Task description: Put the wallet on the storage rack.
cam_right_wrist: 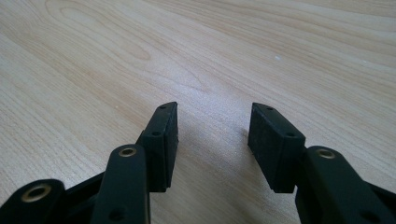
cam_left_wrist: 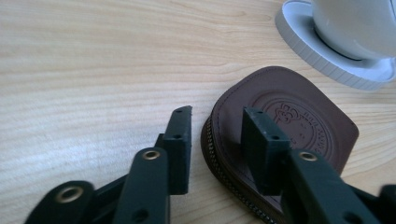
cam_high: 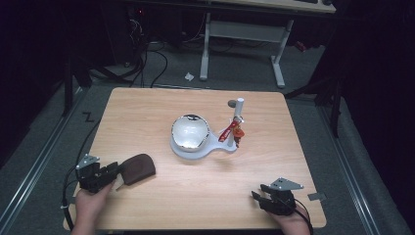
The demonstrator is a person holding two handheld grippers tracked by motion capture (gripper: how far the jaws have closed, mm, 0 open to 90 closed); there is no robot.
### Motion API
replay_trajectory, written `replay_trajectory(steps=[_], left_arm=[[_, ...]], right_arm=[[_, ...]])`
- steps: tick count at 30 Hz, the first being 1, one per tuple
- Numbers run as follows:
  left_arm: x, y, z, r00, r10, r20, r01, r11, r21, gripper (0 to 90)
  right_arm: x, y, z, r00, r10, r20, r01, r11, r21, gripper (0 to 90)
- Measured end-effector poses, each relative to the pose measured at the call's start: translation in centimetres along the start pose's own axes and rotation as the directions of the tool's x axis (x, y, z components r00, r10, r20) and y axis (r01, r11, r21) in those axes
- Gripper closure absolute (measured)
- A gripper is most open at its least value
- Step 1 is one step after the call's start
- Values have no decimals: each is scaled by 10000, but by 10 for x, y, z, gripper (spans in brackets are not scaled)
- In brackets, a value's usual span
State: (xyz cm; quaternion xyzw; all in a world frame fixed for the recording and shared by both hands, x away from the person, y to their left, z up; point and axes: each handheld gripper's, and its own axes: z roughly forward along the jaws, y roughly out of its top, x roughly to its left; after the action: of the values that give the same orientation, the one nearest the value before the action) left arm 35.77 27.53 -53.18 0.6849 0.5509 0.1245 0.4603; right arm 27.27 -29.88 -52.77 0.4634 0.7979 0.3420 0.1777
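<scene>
Brown leather zip pouch (cam_high: pixel 138 168) lay flat on the table (cam_high: pixel 161 105), near-left area, just ahead of the left gripper (cam_high: pixel 111 175). In the left gripper view the pouch (cam_left_wrist: pixel 289 126) sat with its zipped edge between the jaws: one jaw over the top face, the other outside the edge on bare wood. Jaws apart, not clamped, nothing lifted.

My read: this was the approach step of a grasp on the pouch. Next move called for a bit more advance, then closing squarely on the edge so it wouldn't skid.

Right gripper (cam_high: pixel 270 194) sat near-right, well apart, jaws spread over bare wood (cam_right_wrist: pixel 212 123), empty.

Mid-table: white stand (cam_high: pixel 193 147) carrying a shiny bowl (cam_high: pixel 190 131), with a post (cam_high: pixel 239 110) and red hanging item (cam_high: pixel 231 131) beside. Untouched.
</scene>
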Motion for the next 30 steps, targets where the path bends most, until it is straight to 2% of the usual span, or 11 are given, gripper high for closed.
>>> replay_trajectory(steps=[3, 7, 8, 11, 14, 17, 20, 26, 30], left_arm=[[0, -1, 0, 9996, -110, 246, 107, 9999, 88, 696], [-4, -2, -1, 9980, 82, 626, -99, 9996, 257, 682], [-6, -3, -1, 9980, 163, 609, -179, 9995, 257, 680], [-8, -6, 0, 9968, -116, 786, 94, 9995, 287, 687], [-7, -8, 0, 9961, -359, 805, 339, 9991, 268, 700], [-8, -9, -1, 9973, -333, 660, 318, 9992, 238, 740], [-10, -11, -2, 9987, -173, 472, 166, 9997, 153, 818], [-12, -11, -3, 9993, 37, 381, -38, 10000, 28, 854], [-17, -9, -9, 9985, 242, 501, -226, 9992, -325, 863]], right_arm=[[1, 0, 0, 10000, -35, 38, 35, 10000, 0, 528], [2, 1, 0, 10000, 1, 42, -1, 10000, -6, 528], [2, 0, 0, 10000, 5, 42, -5, 10000, 7, 528], [1, 0, -1, 10000, -35, 57, 36, 10000, -13, 527], [0, 0, -2, 10000, -18, 72, 18, 10000, -63, 528], [0, 0, -2, 10000, -30, 81, 31, 10000, -76, 528], [1, 0, -3, 9999, -47, 92, 48, 9999, -102, 527], [0, 0, -3, 10000, 22, 94, -21, 9999, -116, 528], [0, 0, -4, 9999, 49, 117, -47, 9998, -174, 528]])
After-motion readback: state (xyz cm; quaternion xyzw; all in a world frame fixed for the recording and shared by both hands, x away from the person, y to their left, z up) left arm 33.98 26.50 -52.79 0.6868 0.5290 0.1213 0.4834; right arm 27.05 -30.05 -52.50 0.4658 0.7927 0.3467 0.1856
